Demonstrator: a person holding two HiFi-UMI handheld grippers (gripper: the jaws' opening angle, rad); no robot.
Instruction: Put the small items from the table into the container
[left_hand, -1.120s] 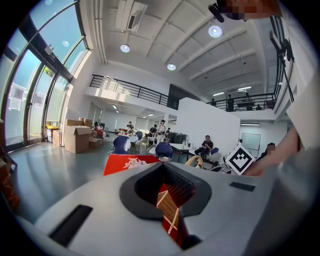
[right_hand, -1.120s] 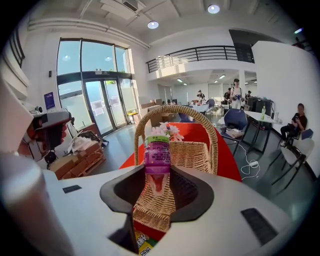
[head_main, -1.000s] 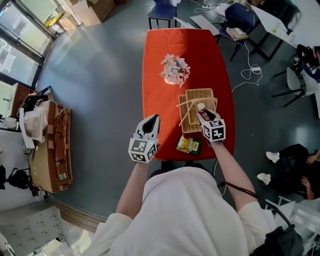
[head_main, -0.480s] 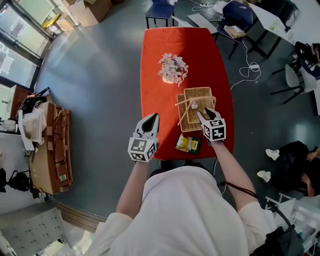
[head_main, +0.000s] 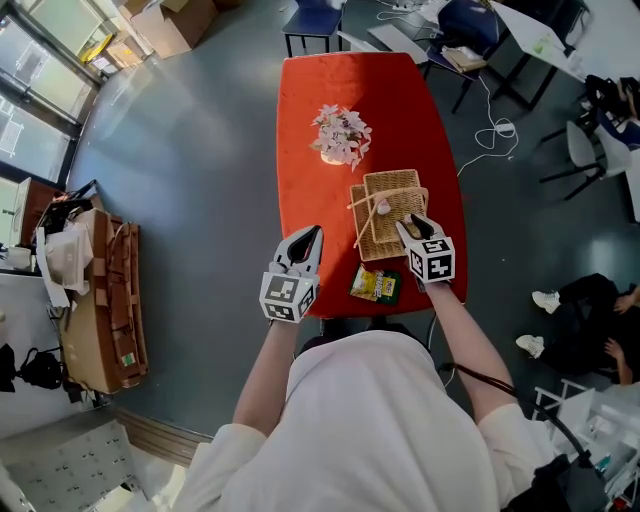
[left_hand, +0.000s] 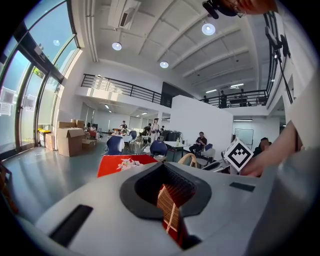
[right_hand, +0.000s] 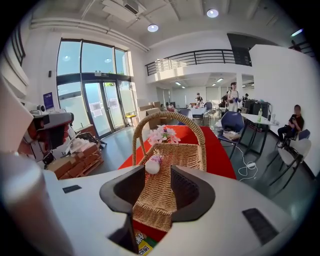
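A wicker basket (head_main: 392, 190) with a hoop handle stands on the red table (head_main: 320, 90); in the right gripper view the basket (right_hand: 177, 160) fills the middle. A small white and pink bottle (head_main: 383, 207) lies inside it, the same bottle (right_hand: 152, 165) showing just beyond the right jaws. My right gripper (head_main: 414, 225) hovers at the basket's near edge, open, with nothing between its pads (right_hand: 157, 182). A yellow-green packet (head_main: 377, 287) lies on the table's near edge, between both grippers. My left gripper (head_main: 308, 238) hangs over the table's left edge, shut and holding nothing (left_hand: 167, 192).
A pink and white flower arrangement (head_main: 340, 135) sits mid-table beyond the basket. Chairs, desks and a floor cable (head_main: 500, 135) stand to the right. Cardboard boxes and bags (head_main: 95, 290) are piled on the floor at the left.
The small bottle, earlier right at the right gripper's tips, now lies a little deeper in the basket, apart from the jaws. Both grippers have stayed where they were.
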